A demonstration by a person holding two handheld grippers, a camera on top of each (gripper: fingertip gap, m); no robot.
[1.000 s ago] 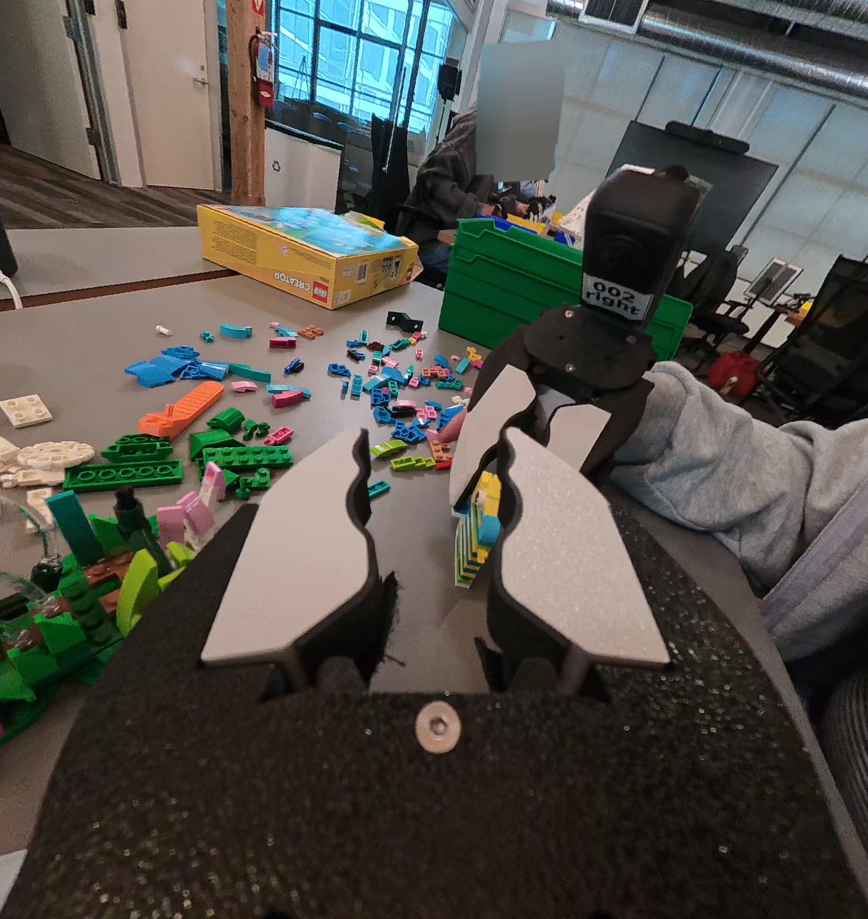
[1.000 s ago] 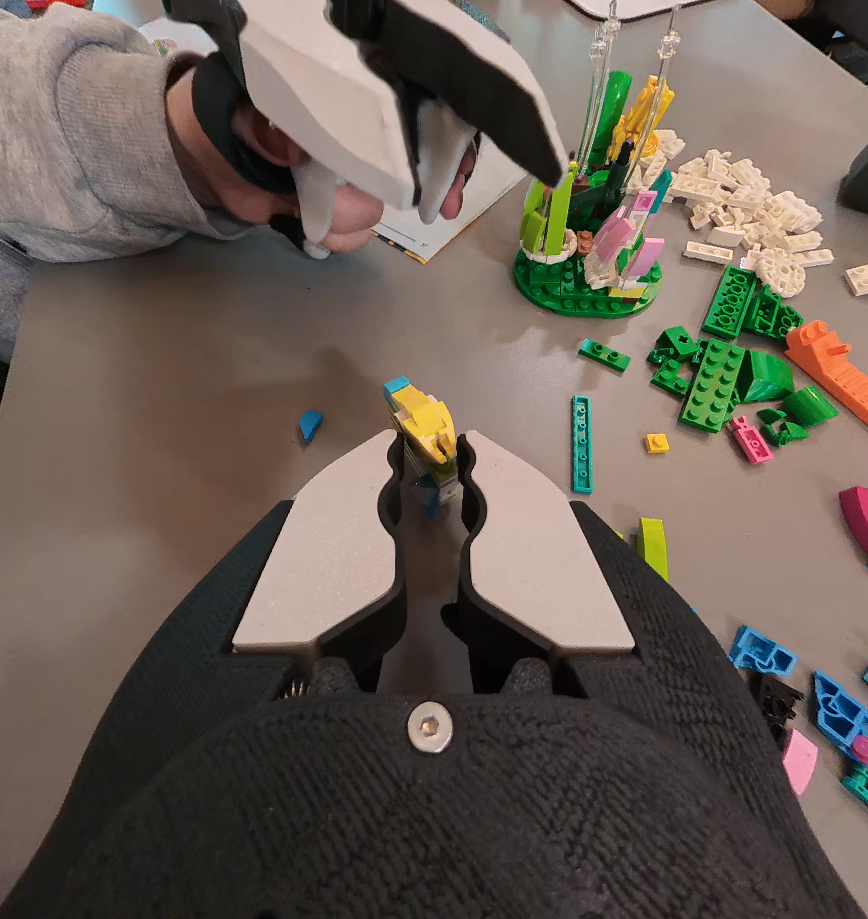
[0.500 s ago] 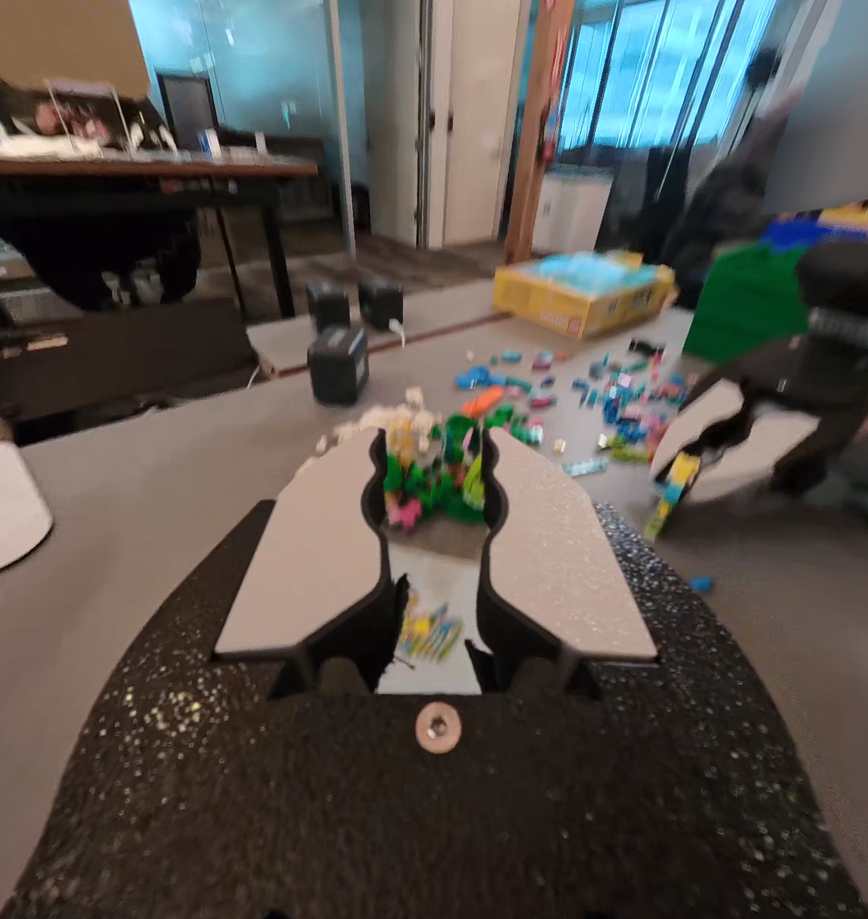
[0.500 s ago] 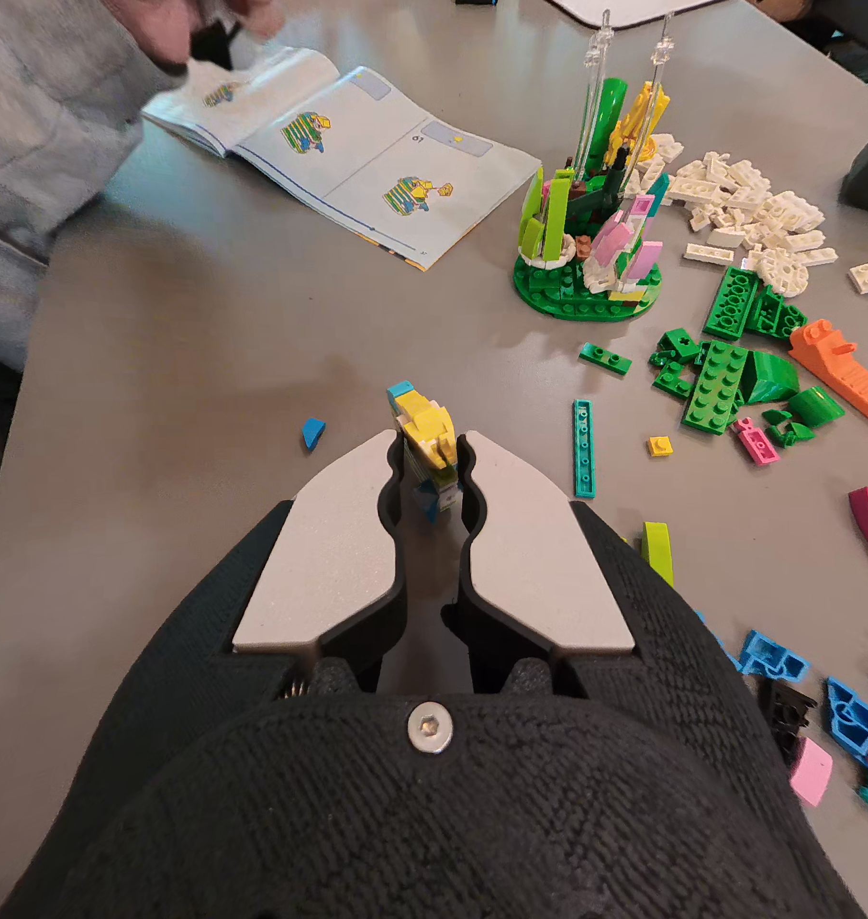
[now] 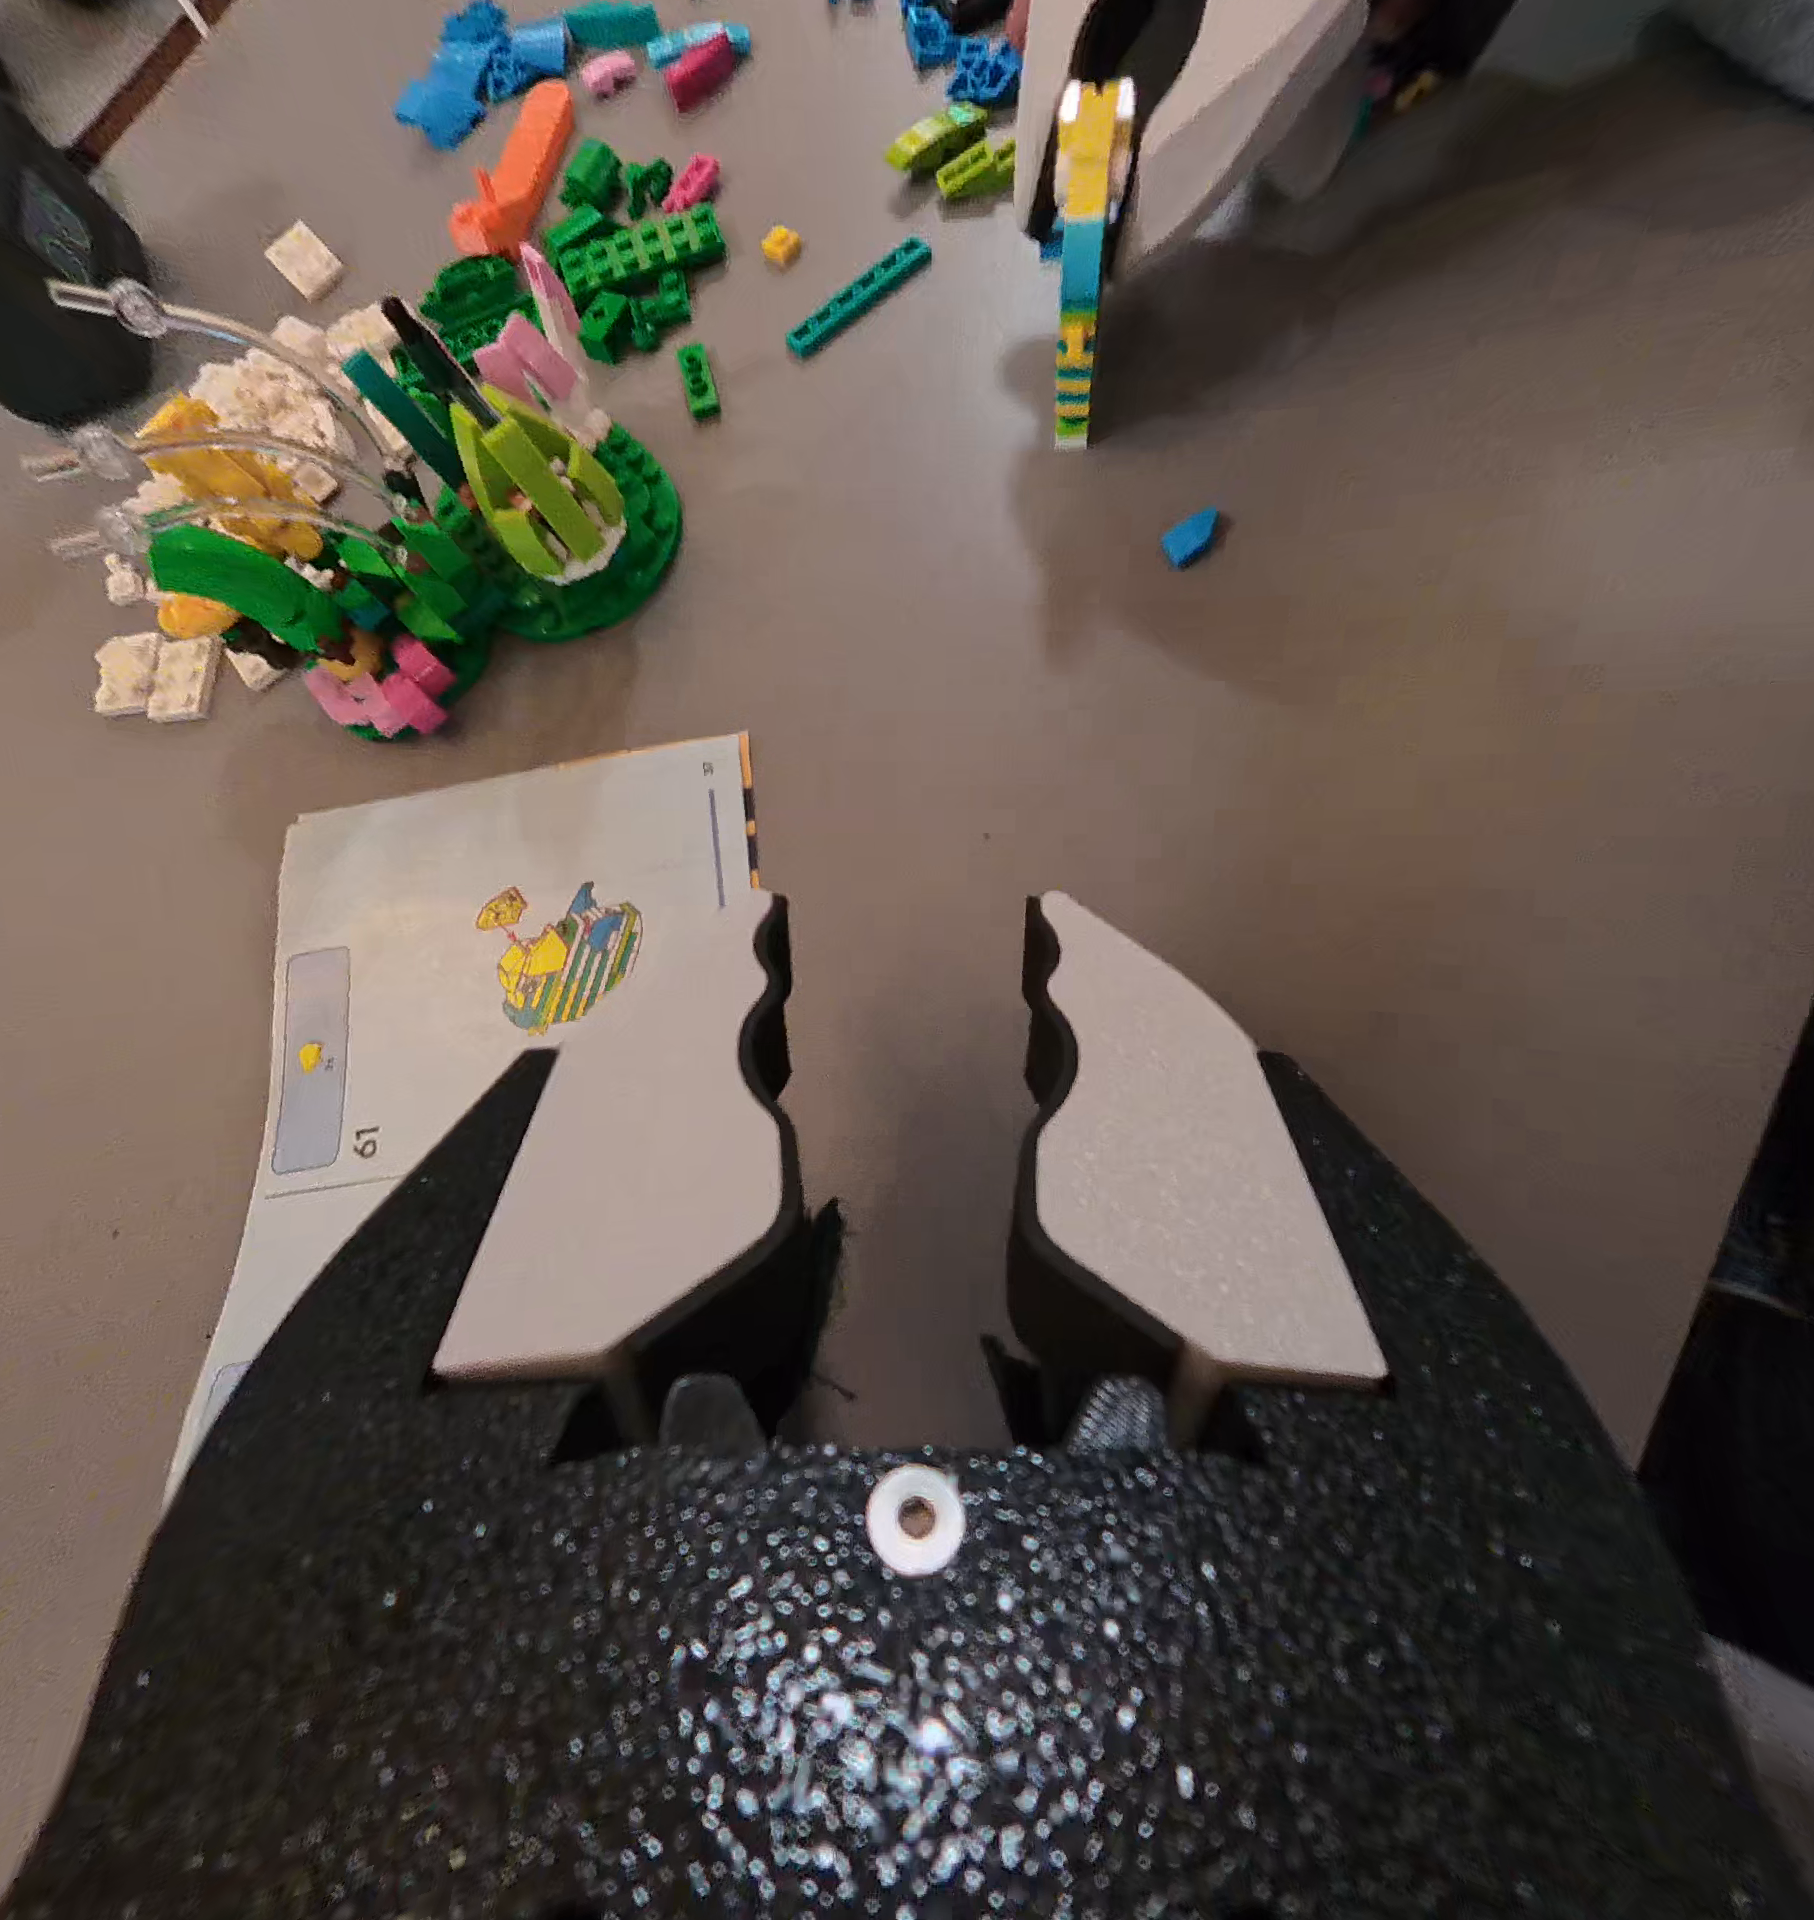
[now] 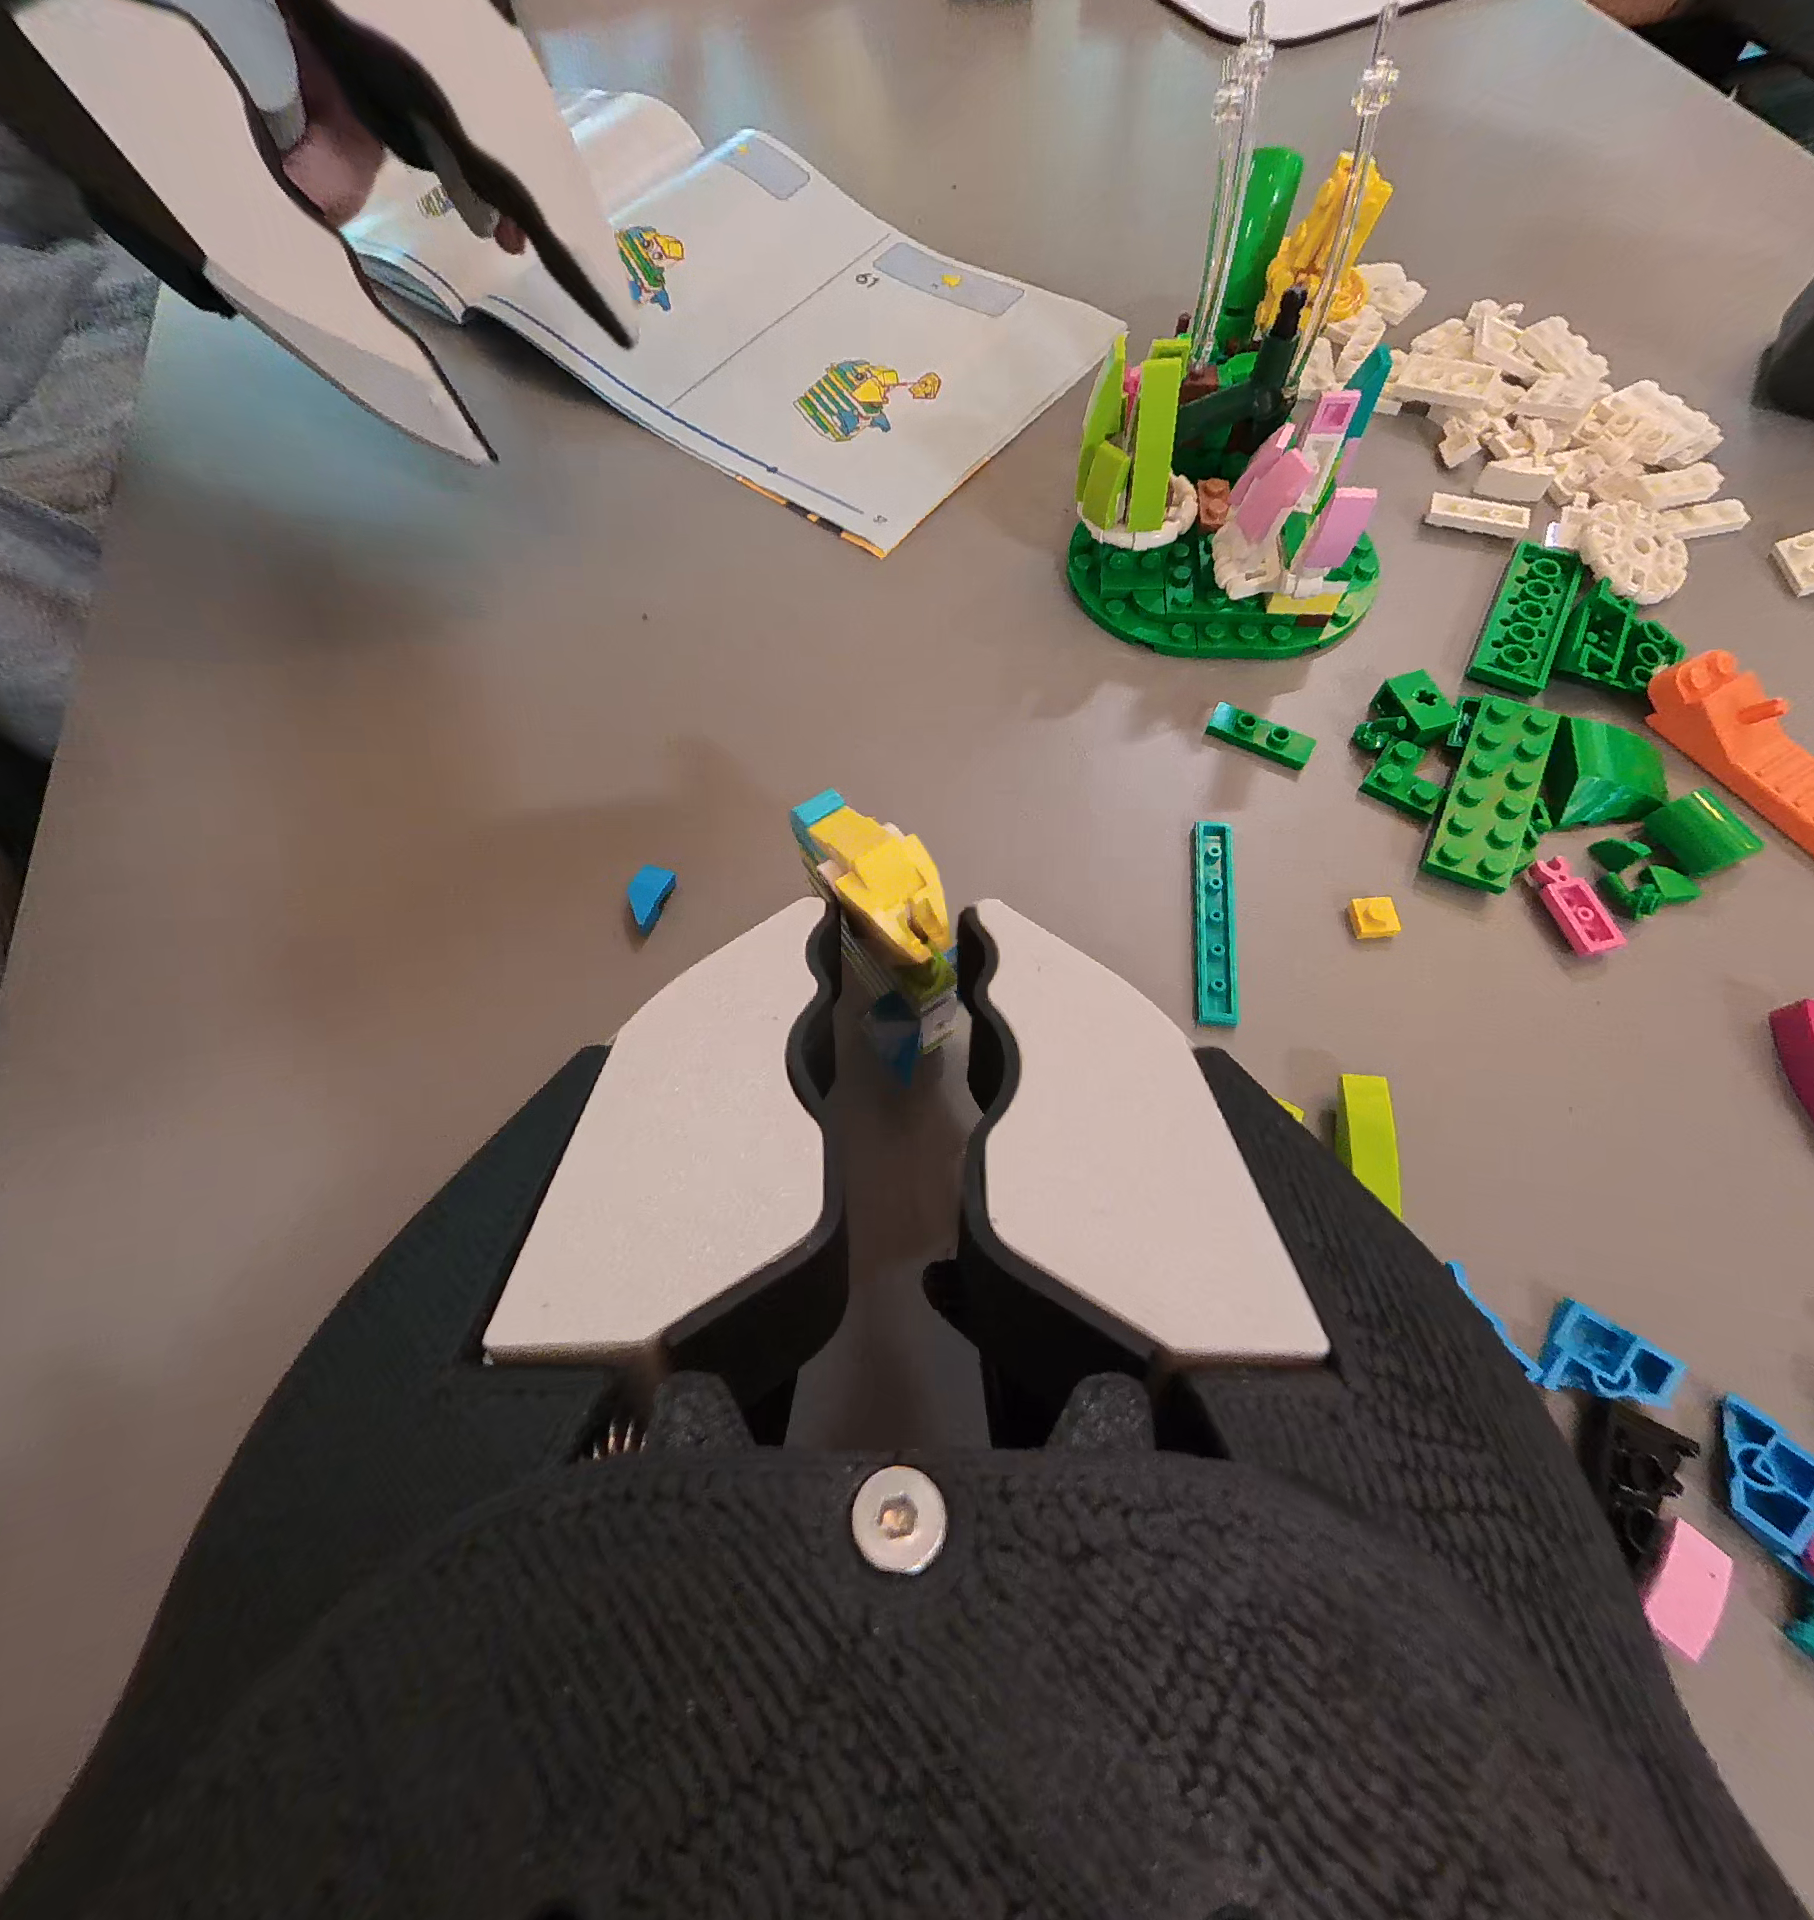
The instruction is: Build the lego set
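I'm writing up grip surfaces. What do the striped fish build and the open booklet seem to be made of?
Fish build, held in the right gripper: hard moulded plastic, smooth and slightly glossy, judging by crisp brick edges and sheen. Booklet: thin printed paper, probably lightly coated; its pages curve up at the fold.

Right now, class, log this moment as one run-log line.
left gripper: open, empty, above booklet edge | right gripper: shut on striped fish model | blue piece: loose on table

Cut off and covered parts

The left tool [image 6: 446, 312] runs off the picture's top-left and hides part of the booklet [image 6: 778, 343]; the right tool [image 6: 898, 935] covers the fish model's [image 6: 882, 883] lower half.
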